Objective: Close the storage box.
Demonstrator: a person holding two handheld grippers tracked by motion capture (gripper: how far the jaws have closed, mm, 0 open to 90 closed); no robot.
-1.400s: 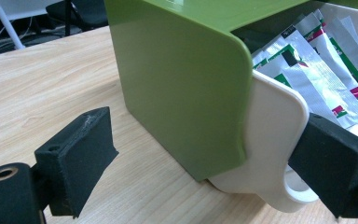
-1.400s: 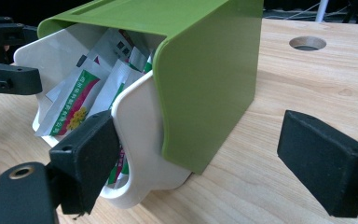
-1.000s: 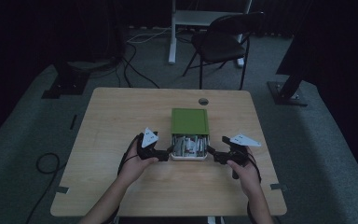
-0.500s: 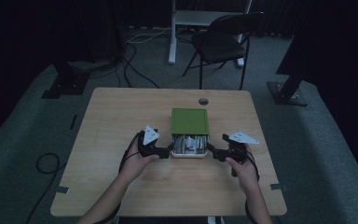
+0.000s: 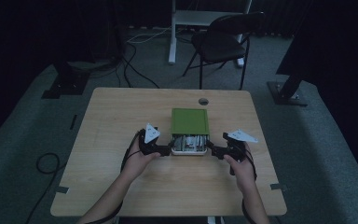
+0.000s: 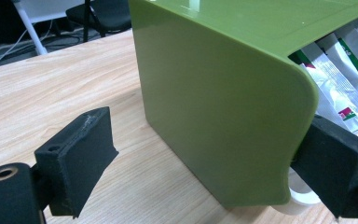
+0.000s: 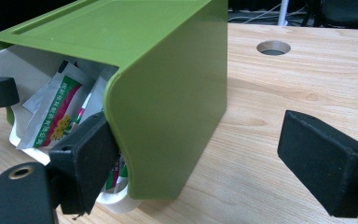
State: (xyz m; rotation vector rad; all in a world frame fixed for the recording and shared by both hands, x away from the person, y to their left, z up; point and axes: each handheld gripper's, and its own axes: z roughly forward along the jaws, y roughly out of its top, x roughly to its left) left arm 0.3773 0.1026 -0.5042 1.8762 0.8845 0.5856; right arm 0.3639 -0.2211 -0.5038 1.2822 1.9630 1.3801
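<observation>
Both tongs are wide open at the green box (image 5: 189,120) in the middle of the tabletop (image 5: 121,112). The left tongs (image 6: 205,163) and the right tongs (image 7: 205,158) each have one jaw touching the white drawer (image 5: 189,150) with sachets (image 7: 56,112).

High view dim, perhaps underexposed; both gripper views bright and sharp.

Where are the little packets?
In the high view, the packets sit in the white drawer sticking out of the green box, mid-table, between the left gripper and right gripper.
</observation>
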